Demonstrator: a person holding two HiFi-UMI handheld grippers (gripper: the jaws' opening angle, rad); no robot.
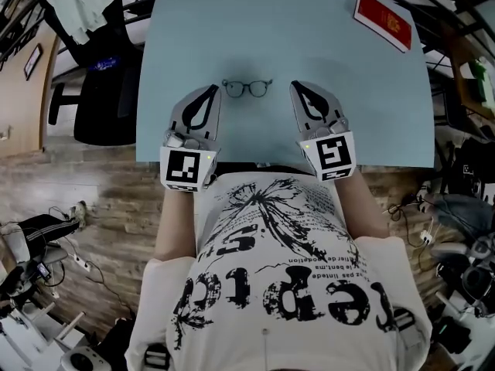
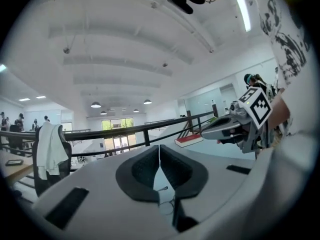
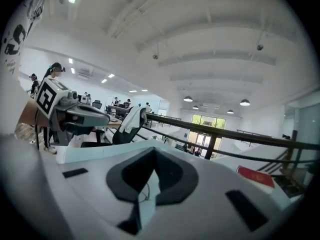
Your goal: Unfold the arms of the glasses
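Note:
A pair of thin black round glasses [image 1: 247, 88] lies on the light blue table [image 1: 309, 37] near its front edge; how its arms stand I cannot tell. My left gripper [image 1: 213, 89] hangs just left of the glasses, shut and empty. My right gripper [image 1: 296, 86] hangs just right of them, also shut and empty. Both are raised off the table and point almost level. In the left gripper view the pads [image 2: 172, 166] meet in a thin line, and a bit of the glasses [image 2: 167, 204] shows below them. The right gripper view shows its pads [image 3: 167, 174] closed too.
A red book [image 1: 382, 20] lies at the table's far right corner. A black chair with a white cloth [image 1: 85, 6] over it stands beyond the table's left side. Cables and gear lie on the wooden floor to either side.

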